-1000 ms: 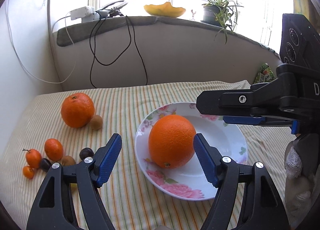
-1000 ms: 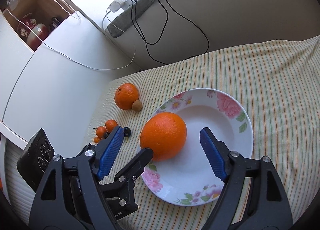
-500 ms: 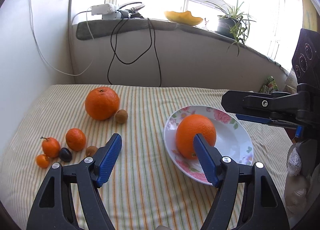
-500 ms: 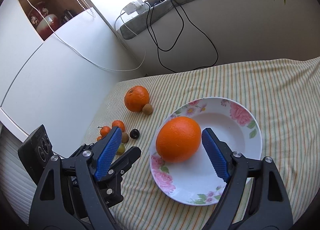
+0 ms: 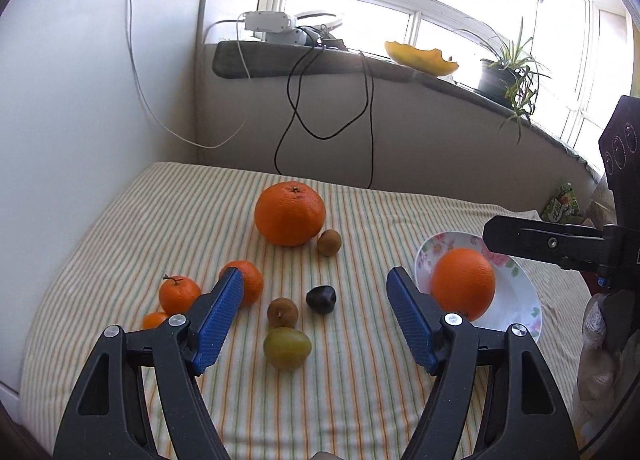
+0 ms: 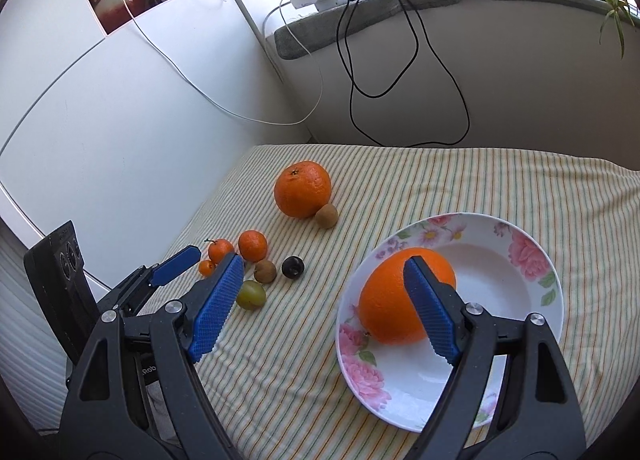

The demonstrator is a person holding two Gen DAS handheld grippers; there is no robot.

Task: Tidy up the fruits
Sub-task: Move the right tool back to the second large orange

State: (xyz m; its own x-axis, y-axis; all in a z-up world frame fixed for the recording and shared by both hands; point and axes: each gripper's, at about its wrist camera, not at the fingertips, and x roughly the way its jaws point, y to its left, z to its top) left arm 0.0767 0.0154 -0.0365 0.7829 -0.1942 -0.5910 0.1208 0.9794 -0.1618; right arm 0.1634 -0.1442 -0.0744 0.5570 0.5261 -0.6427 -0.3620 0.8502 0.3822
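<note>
Now best to pick one small fruit from the loose group and not to sweep through all of them. Left gripper (image 5: 314, 320) released, nothing between its blue pads, pointed down over the group on the striped cloth (image 5: 360, 392). Right gripper (image 6: 324, 306) also released and empty, held above the near rim of the flowered plate (image 6: 532, 256).

Probably next: bring the left jaws down on both sides of the green plum-like fruit (image 5: 287, 348), the nearest one. Close slowly, because round and smooth, likely to roll or slip out. Attention to the brown kiwi-like fruit (image 5: 282, 312), which touches it from behind, and to the dark plum (image 5: 321, 299) just beside. Better to come from above than from the side.

About the fruits: one big orange (image 6: 400, 300) already in the plate, against its left side. Second large orange (image 5: 289, 213) further back on the cloth, with a small brown fruit (image 5: 329, 242) touching it. Three small mandarins at the left: one with a stalk (image 5: 179, 294), one partly behind the left pad (image 5: 251, 284), a tiny one (image 5: 154, 320) lower. All whole, skins bright and unpeeled.
</note>
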